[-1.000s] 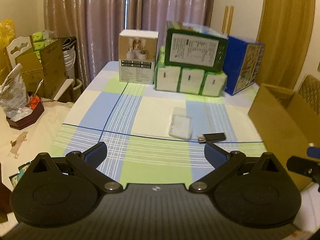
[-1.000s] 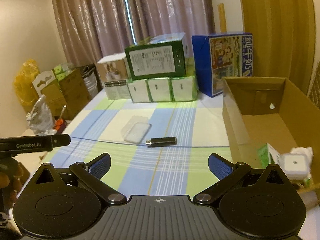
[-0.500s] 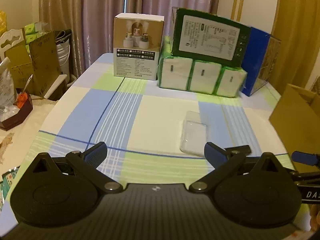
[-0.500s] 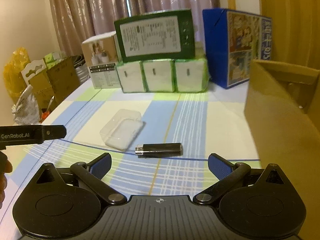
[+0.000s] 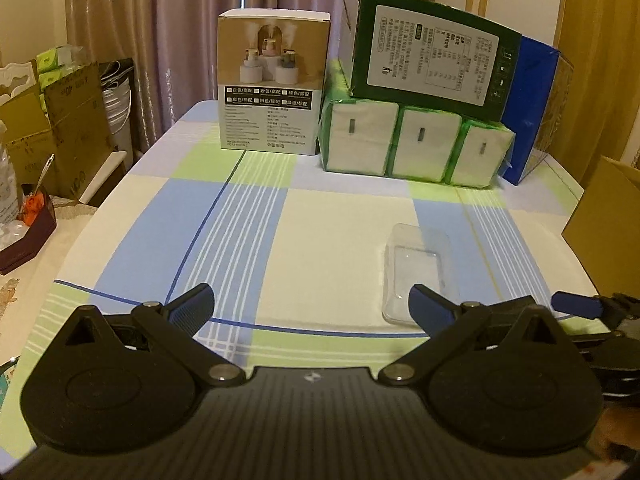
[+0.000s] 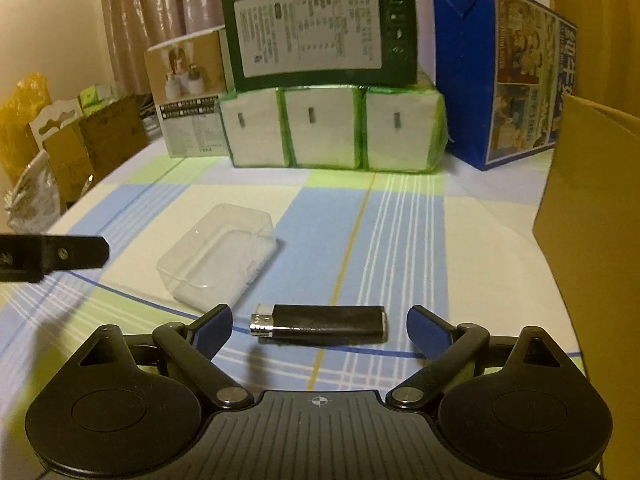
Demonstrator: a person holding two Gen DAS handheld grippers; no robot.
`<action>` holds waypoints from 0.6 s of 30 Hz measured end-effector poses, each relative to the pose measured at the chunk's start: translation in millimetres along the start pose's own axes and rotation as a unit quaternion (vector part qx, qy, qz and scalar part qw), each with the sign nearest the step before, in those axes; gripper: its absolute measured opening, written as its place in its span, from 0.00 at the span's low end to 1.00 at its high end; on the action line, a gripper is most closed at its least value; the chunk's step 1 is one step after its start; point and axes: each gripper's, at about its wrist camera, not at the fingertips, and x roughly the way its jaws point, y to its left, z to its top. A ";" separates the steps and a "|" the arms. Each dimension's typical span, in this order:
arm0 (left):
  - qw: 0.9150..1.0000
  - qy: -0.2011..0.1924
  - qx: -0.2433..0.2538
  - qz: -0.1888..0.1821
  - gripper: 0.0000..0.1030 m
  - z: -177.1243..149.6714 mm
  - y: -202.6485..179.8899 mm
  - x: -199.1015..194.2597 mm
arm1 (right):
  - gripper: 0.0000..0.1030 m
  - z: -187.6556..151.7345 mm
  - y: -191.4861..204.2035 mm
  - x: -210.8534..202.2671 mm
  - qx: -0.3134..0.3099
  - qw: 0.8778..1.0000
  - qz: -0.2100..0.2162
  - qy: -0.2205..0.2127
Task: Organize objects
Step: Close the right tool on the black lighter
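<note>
Two grippers are in our hands, low over the checked tablecloth (image 5: 328, 220), and neither holds anything. Our right gripper (image 6: 319, 326) has its blue-padded fingers spread wide, and the black lighter (image 6: 320, 324) lies flat on the cloth crosswise between the two tips, its metal head toward the left finger. We cannot tell whether either pad touches it; from the right wrist view a gap shows at both ends. Just ahead of the left fingertip and a little to its left sits the clear plastic case (image 6: 218, 258), closed and empty-looking, close to the lighter but apart from it.

Our left gripper (image 5: 312, 306) is likewise wide apart and empty. From its own camera, the same clear case (image 5: 418, 270) lies just ahead of its right fingertip, which partly covers the case's near corner; the space between the tips shows only bare cloth. The right gripper's blue tip shows at the far right edge of this view, and the left gripper's black body juts in at the left edge of the right wrist view.

Far ahead of both grippers, along the back of the table, stand a white product box (image 5: 272, 84), a green-wrapped tissue pack (image 5: 412, 144) with a dark green carton (image 5: 428, 60) resting on top, and a blue carton (image 6: 500, 68). To the right of our right gripper rises the wall of a cardboard box (image 6: 592, 240).
</note>
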 end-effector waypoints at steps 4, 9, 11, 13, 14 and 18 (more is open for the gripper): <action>1.000 0.004 0.000 -0.003 0.99 -0.9 0.3 3.5 | 0.90 -1.3 -2.9 10.0 0.000 1.000 -0.011 0.007; 1.000 0.007 0.004 -0.006 0.99 -1.5 -1.9 7.9 | 0.90 -0.9 0.0 12.7 -0.004 1.000 -0.006 0.006; 1.000 0.009 0.007 -0.006 0.99 -2.4 -3.1 8.5 | 0.90 -0.1 2.4 14.0 -0.006 1.000 -0.006 0.006; 1.000 0.011 0.009 -0.005 0.99 -2.9 -4.2 8.7 | 0.90 0.3 4.3 14.9 -0.008 1.000 -0.008 0.006; 1.000 0.011 0.010 -0.005 0.99 -3.2 -4.6 9.1 | 0.90 0.5 5.1 15.3 -0.010 1.000 -0.010 0.006; 1.000 0.010 0.012 -0.005 0.99 -3.6 -5.4 9.2 | 0.89 -1.0 6.5 16.0 -0.017 1.000 -0.022 0.006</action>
